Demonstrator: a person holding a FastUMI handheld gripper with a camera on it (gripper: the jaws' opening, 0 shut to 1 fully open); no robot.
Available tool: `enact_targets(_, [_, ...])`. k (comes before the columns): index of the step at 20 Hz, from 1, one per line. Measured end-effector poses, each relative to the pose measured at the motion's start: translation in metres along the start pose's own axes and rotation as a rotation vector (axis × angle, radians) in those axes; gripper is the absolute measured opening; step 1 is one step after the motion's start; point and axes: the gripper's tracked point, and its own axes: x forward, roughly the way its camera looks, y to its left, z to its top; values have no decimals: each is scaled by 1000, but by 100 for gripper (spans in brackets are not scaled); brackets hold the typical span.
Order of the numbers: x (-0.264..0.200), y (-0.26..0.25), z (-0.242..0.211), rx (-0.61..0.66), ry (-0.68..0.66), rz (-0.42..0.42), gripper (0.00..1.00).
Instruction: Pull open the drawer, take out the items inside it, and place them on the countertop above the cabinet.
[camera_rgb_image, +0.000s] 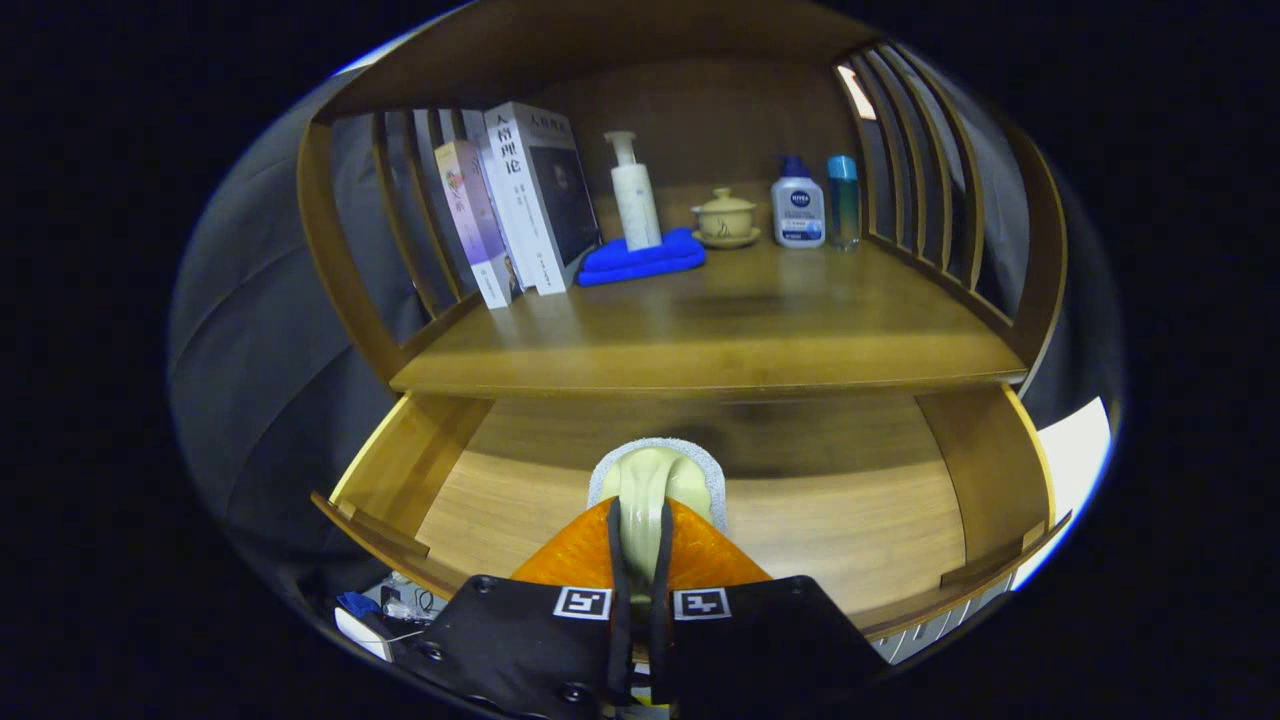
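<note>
We have the tool (640, 545) clamped narrow on a pale squashy item (655, 480), both fingers pressing its near end, over the middle of the open drawer (400, 470). Looks like a sponge or pad with a grey rim, hard to say through the fisheye. Risks: the grip is only on the near end, so the item could droop or slip out as we lift. It could also catch under the front edge of the surface (720, 375) above. Placing deep risks knocking the bottle (634, 190) on the blue cloth (640, 258) or the books (520, 200) toward the back left corner.
</note>
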Motion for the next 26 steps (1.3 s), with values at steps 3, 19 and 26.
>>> enact_targets(3, [-8, 2, 7, -2, -67, 7, 9])
enact_targets(19, [-25, 14, 110, 25, -182, 35, 8])
enact_targets(26, [8, 12, 143, 48, -155, 10, 9])
